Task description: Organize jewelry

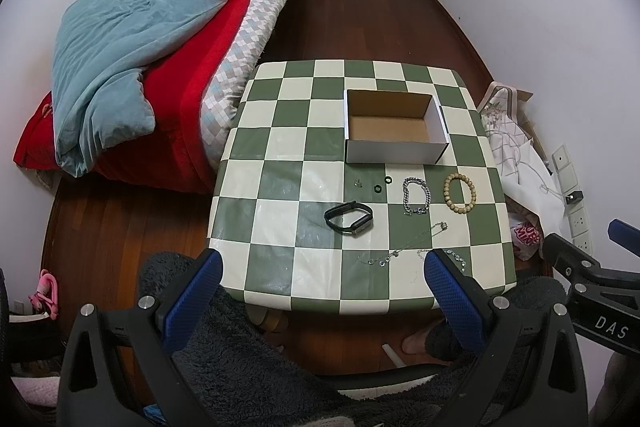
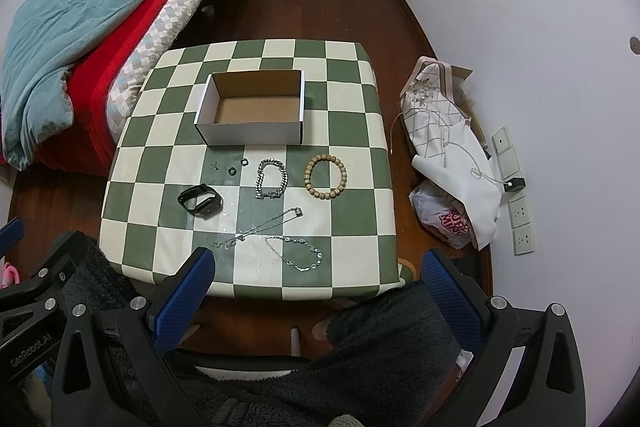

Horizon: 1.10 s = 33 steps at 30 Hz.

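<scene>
left gripper (image 1: 323, 291) agape; right gripper (image 2: 316, 285) agape

Even soft light, mild tabletop glare, fisheye-warped vignetted edges.

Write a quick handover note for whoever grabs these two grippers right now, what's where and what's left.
Left gripper and right gripper: both open, empty, held short of the table's near edge.
Box sits empty at mid-table.
In front of it, all still loose: two small black rings, chain bracelet, bead bracelet, black smartwatch, two thin chains nearest you.
Done: nothing yet. Left: move every piece into the box.
</scene>
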Tool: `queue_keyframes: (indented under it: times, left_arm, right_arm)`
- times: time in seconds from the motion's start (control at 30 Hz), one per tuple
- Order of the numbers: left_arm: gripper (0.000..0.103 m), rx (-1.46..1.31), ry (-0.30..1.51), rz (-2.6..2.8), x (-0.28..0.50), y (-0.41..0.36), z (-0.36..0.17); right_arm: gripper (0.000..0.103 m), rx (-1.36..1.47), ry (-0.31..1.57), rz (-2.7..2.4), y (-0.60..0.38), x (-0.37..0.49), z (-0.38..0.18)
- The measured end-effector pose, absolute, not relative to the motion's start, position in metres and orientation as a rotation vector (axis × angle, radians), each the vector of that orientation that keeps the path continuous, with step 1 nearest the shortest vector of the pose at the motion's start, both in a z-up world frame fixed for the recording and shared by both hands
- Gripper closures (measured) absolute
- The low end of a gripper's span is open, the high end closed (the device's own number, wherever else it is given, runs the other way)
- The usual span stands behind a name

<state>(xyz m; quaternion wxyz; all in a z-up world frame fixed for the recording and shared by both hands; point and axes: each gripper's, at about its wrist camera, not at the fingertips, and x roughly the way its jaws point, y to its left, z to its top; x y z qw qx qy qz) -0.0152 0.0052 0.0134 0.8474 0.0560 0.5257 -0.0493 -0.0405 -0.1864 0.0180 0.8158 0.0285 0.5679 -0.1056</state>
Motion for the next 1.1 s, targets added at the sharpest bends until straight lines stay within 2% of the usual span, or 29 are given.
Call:
queue_keyframes:
  times: [0.3,0.47,0.6,0.7,0.77,0.93,1.03,1.1]
  left_arm:
    - [0.0,0.15,1.005,0.009,0.021,0.006,0.016]
    - [0.0,0.225,0.956,0.094,0.058,0.003,-0.007]
    - [0.0,0.304,1.028,0.136,0.089,0.002,-0.052]
    - [0.0,0.351,1.11,0.147,0.103,0.002,-0.093]
    - [0.0,0.372,1.181,0.14,0.111,0.002,-0.122]
    - [0.001,0.317,1.356,0.116,0.124,0.007,-0.182]
    - [0.002,0.246,1.42,0.092,0.128,0.008,-0.204]
    - [0.013,0.191,1.448,0.066,0.13,0.006,-0.216]
  right_arm:
    - [0.0,0.128,1.17,-0.303,-0.22,-0.019,0.009]
    - [0.0,0.173,1.18,-0.375,-0.255,0.005,-0.034]
    - [0.002,0.246,1.241,-0.4,-0.283,0.027,-0.084]
    - [0.012,0.295,1.296,-0.414,-0.3,0.04,-0.127]
    - [0.023,0.319,1.328,-0.422,-0.307,0.046,-0.154]
    - [0.036,0.347,1.386,-0.434,-0.31,0.059,-0.208]
    - [0.04,0.349,1.406,-0.449,-0.313,0.069,-0.233]
    - [0.041,0.352,1.411,-0.453,-0.314,0.075,-0.244]
